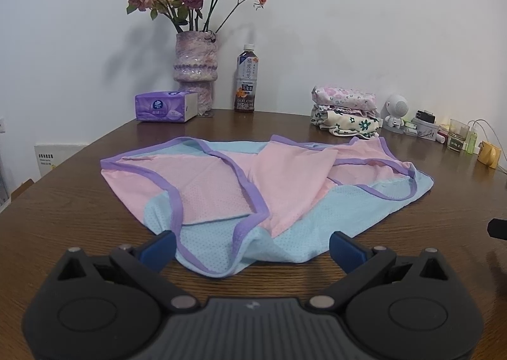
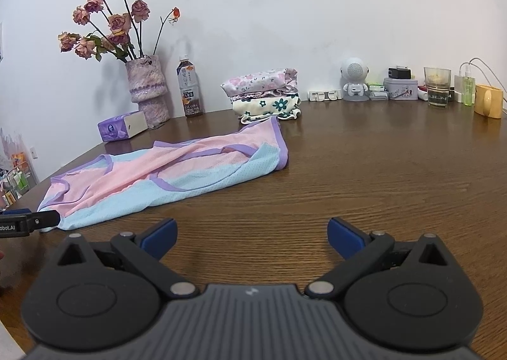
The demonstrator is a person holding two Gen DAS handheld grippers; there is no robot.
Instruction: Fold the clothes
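1. The garment, pink and blue mesh with purple trim, lies spread on the bench, partly doubled over itself. It looks laid out flat so edges can be reached, though one pink flap already rests folded across the middle.
2. The left gripper sits at the near blue hem, jaws released and wide apart, with the hem's bulge lying between the blue pads but not pinched. My guess: it is lined up to take that hem.
3. The right gripper hangs over bare wood, well apart from the cloth, jaws likewise released and holding nothing. It seems parked out of the way, or waiting to take the far corner.
4. A stack of folded floral clothes stands at the back near the wall, likely where finished pieces go.
5. The vase, bottle and tissue box stand behind the garment, clear of the working area.
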